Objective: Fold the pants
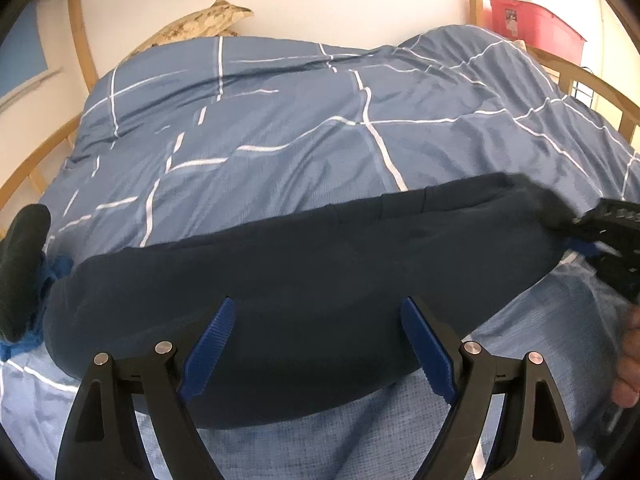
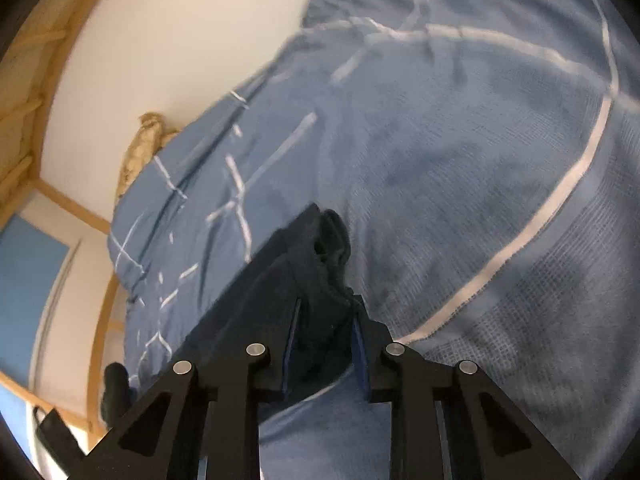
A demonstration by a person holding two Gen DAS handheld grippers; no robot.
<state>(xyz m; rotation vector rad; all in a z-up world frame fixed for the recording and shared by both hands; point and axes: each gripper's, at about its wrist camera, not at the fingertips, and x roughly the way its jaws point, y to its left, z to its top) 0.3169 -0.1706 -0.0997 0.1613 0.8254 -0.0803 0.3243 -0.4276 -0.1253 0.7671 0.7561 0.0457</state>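
Dark navy pants [image 1: 304, 280] lie folded in a long band across the blue bed cover. My left gripper [image 1: 318, 308] is open, its blue-padded fingers spread just over the near edge of the pants, holding nothing. My right gripper [image 2: 326, 312] is shut on the bunched right end of the pants [image 2: 320, 280]. In the left wrist view the right gripper [image 1: 600, 232] shows at the far right, clamped on that end of the pants.
The blue cover with white lines [image 1: 320, 120] spreads over the bed. A wooden bed frame [image 1: 80, 40] runs around it. A patterned pillow [image 1: 200, 24] leans on the wall behind. A red bin [image 1: 532, 20] stands at the back right. A dark sock [image 1: 20, 272] lies left.
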